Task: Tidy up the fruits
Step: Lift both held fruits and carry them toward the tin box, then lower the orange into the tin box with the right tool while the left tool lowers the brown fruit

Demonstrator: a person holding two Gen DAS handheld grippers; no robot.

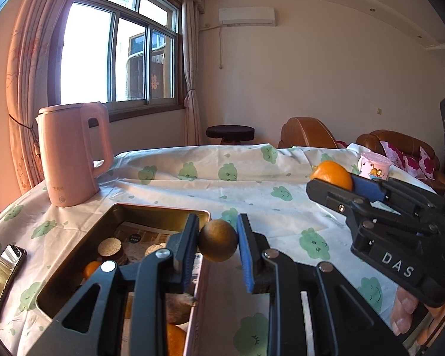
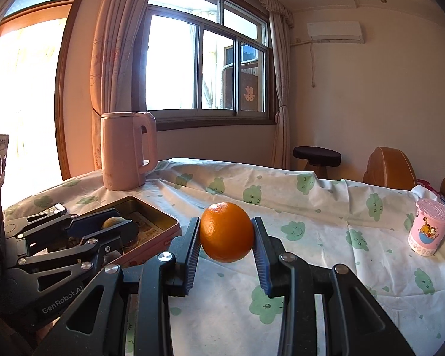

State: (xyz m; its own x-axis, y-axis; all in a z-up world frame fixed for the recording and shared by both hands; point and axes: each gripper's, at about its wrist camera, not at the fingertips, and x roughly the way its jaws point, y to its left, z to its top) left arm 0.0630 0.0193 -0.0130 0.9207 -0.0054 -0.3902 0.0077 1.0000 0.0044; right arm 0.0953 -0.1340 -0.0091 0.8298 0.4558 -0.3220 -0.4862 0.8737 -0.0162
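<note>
My left gripper [image 1: 218,238] is shut on a small round brown fruit [image 1: 218,240] and holds it above the right rim of a pink metal tin [image 1: 160,210]. The tin holds an orange [image 1: 91,268], other brown fruits and paper. My right gripper [image 2: 226,233] is shut on a large orange [image 2: 226,231] and holds it above the tablecloth, to the right of the tin [image 2: 160,219]. In the left wrist view the right gripper [image 1: 341,181] and its orange [image 1: 332,173] show at the right. In the right wrist view the left gripper [image 2: 109,225] shows at the left with the brown fruit [image 2: 114,222].
A pink kettle [image 1: 71,154] stands behind the tin at the back left. A phone [image 1: 3,276] lies left of the tin. A pink cartoon cup [image 2: 430,227] stands at the table's right side. Brown sofas [image 1: 305,133] and a dark stool [image 1: 230,133] lie beyond the table.
</note>
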